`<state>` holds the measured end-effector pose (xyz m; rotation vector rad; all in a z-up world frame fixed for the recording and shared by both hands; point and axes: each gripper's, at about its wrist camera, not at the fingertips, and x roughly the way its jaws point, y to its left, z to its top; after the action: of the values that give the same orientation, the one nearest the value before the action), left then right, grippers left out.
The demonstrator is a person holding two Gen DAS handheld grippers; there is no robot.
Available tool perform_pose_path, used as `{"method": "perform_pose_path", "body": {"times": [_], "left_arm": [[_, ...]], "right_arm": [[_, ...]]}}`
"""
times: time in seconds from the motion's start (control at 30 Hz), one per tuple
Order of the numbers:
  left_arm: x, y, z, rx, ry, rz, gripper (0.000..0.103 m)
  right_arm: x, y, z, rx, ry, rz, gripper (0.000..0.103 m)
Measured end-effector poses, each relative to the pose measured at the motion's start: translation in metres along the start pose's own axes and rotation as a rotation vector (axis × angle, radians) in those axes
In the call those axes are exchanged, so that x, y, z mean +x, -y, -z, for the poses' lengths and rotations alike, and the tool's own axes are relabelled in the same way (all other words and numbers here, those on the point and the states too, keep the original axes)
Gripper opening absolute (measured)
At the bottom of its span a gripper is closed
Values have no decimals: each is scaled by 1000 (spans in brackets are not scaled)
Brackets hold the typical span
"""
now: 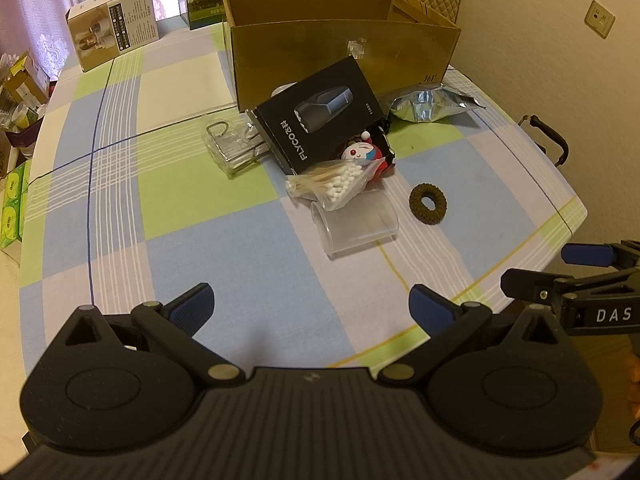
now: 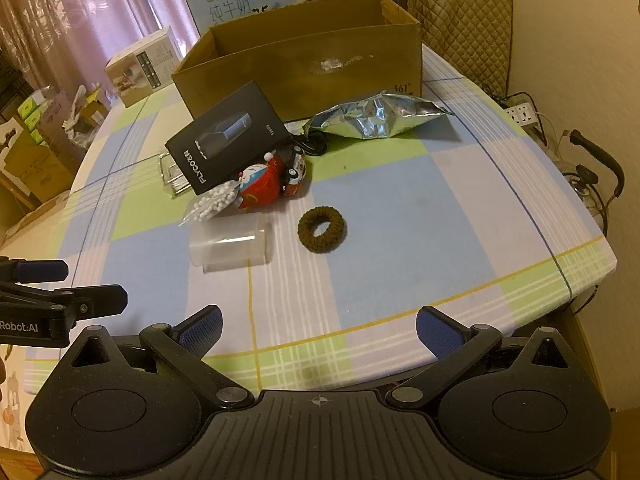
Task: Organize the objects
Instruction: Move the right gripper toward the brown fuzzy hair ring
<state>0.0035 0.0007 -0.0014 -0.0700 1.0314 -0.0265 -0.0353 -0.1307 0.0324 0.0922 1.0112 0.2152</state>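
a: both tools hover over the near table edge — left gripper and right gripper with jaws spread wide, nothing between them.

b: so no pick begun. nearest thing?

a: clear cup lying on its side, brown hair tie beside it. behind them a swab bag, red toy, black box tilted on the heap, foil pouch.

b: and the cardboard box?

a: farthest, open-topped — likely the destination. next move: reach forward, straddle one near item, close.

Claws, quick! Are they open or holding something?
Left claw: open, holding nothing.
Right claw: open, holding nothing.
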Motion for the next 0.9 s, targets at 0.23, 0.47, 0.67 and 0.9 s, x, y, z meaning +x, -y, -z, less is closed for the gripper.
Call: {"method": "perform_pose_path", "body": {"times": [0.23,0.47,0.67,0.9], "left_arm": [[0,0,0,1,0,0,102],[0,3,-2,3,0,-1,102],[0,8,-5,7,1,-2,102],[2,12,-8,9,0,-5,102]], "right_arm": [[-1,0,1,-1,3,-2,101],[-1,1,-2,2,4,-3,101],[-4,4,-1,2,8,-4,101],[-3,8,-2,5,9,-9,101]]}}
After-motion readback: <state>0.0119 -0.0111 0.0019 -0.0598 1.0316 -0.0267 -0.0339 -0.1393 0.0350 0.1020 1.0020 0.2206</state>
